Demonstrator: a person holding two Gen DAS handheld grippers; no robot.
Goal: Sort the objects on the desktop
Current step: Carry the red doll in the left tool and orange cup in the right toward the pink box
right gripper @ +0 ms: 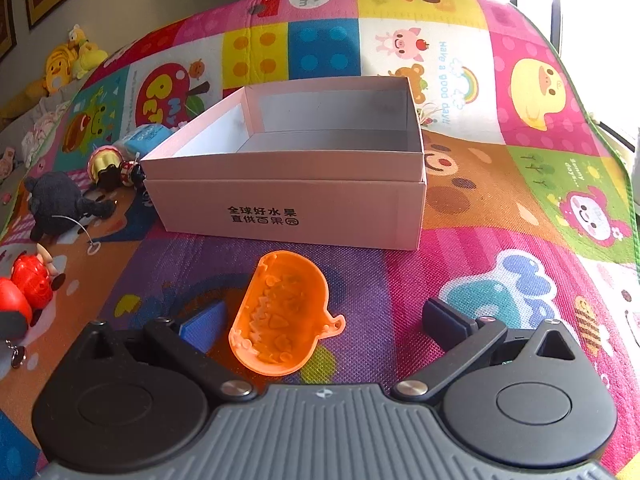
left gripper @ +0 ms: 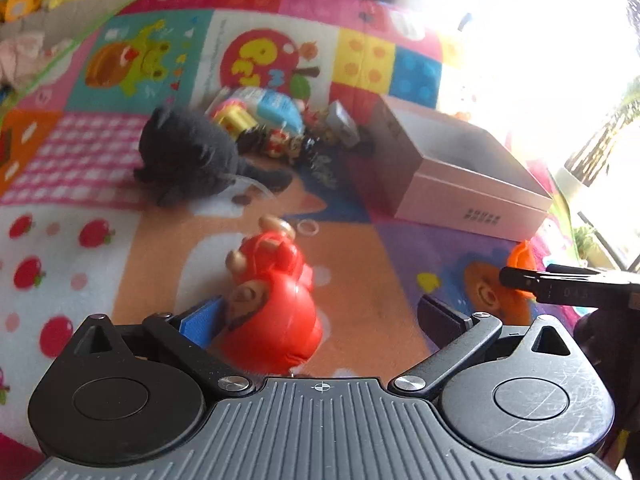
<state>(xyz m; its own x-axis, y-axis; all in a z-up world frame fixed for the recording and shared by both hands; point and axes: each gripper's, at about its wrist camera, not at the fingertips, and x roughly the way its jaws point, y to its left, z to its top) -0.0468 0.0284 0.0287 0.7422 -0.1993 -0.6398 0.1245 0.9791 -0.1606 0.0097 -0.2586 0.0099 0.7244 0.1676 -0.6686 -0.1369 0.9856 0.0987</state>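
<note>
A red plastic figure (left gripper: pixel 276 308) with tan horns stands on the play mat between the fingers of my left gripper (left gripper: pixel 320 316). The gripper is open, and the figure is close against the blue left pad. An orange toothed shell toy (right gripper: pixel 284 312) lies on the mat between the fingers of my right gripper (right gripper: pixel 324 322), which is also open, nearer its left finger. An open pink box (right gripper: pixel 280 216) sits just beyond the orange toy and holds nothing that I can see. The same box (left gripper: pixel 472 196) appears at the right in the left wrist view.
A black plush (left gripper: pixel 188 156) lies beyond the red figure, with a pile of small toys (left gripper: pixel 272 120) behind it, left of the box. Yellow plush toys (right gripper: pixel 68 64) sit off the mat at far left. The colourful mat (right gripper: pixel 520 184) stretches to the right of the box.
</note>
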